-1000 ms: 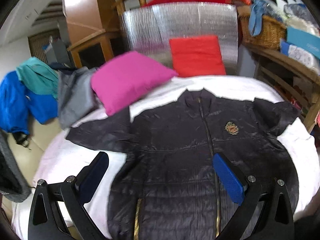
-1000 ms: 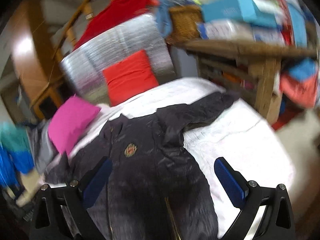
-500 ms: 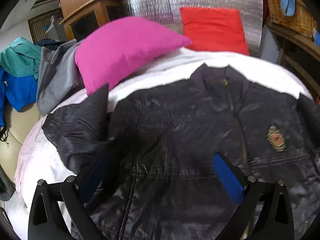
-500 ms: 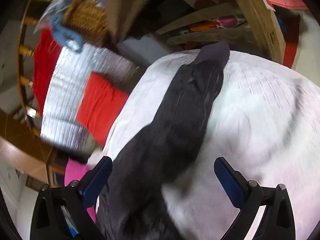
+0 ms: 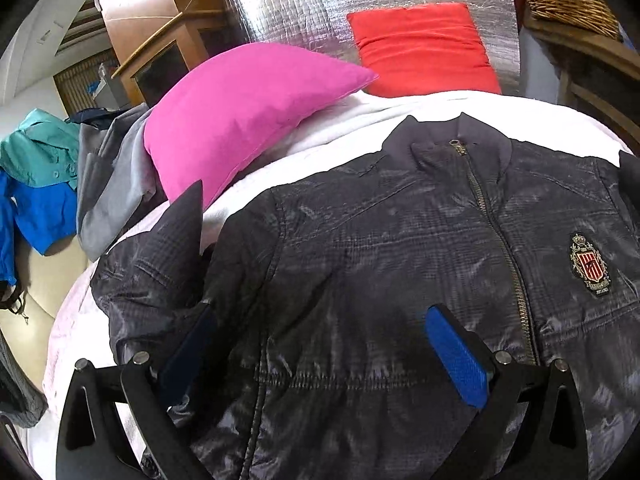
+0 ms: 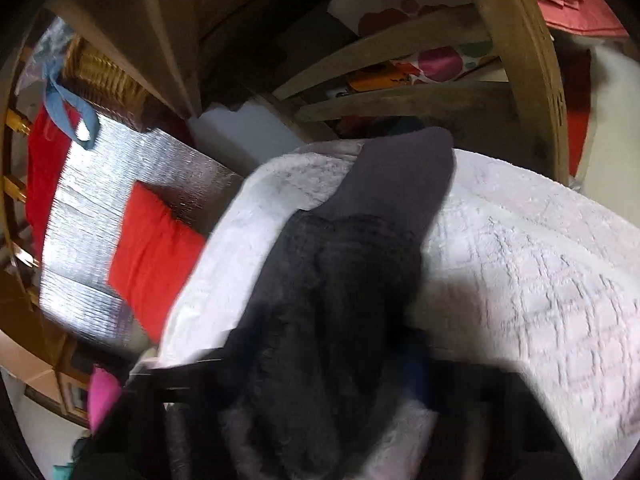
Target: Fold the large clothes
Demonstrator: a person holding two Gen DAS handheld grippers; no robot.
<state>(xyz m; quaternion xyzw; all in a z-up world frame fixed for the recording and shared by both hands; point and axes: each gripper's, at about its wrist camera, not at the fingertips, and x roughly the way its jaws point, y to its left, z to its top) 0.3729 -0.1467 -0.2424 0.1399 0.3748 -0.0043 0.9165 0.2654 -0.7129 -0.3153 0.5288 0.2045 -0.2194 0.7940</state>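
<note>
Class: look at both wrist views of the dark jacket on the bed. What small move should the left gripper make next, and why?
Probably close the left gripper on the fabric. Its jaws stand wide open, low over the dark jacket near the armpit, one blue pad on the chest and the other tucked under the bunched sleeve. The jacket lies zipped and flat, so folding that sleeve inward seems next.

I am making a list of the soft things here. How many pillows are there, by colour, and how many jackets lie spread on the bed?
Pink pillow: 1
Red pillow: 1
Dark jacket spread on the bed: 1
Total: 3
The heap of clothes beside the bed is not counted.
</note>
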